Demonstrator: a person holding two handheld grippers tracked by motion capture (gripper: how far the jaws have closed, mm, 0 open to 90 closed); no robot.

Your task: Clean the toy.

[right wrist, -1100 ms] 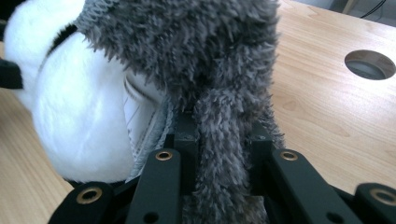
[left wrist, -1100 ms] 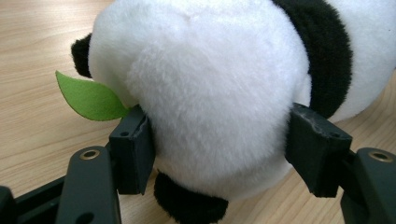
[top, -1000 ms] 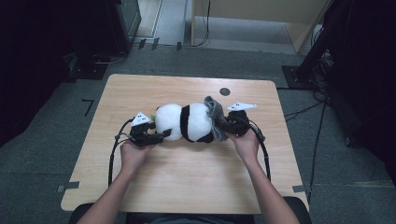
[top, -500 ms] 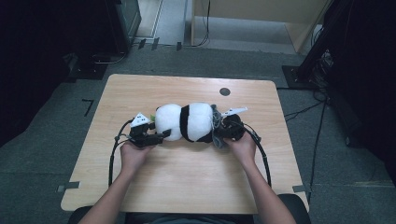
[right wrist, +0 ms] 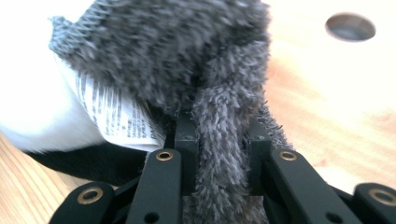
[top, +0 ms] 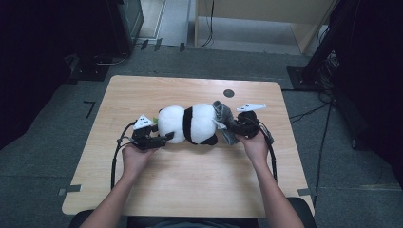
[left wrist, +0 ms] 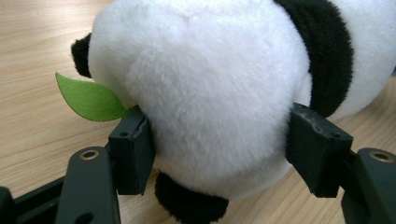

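Wooden table (top: 190, 190), grey carpeted floor (top: 43, 156)

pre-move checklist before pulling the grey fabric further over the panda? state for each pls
1. Right gripper pinches the grey fuzzy fabric: ok, a fold sits between the closed jaws.
2. Left gripper braces the panda plush: ok, both jaws press its white end.
3. Green felt leaf free of the left jaws: cannot tell, its base meets the jaw edge.
4. White care label clear of the right jaws: ok, it hangs beside them.
5. Fabric opening around the plush's end: cannot tell, it bunches at that end in the high view.
6. Plush resting on the table: ok.
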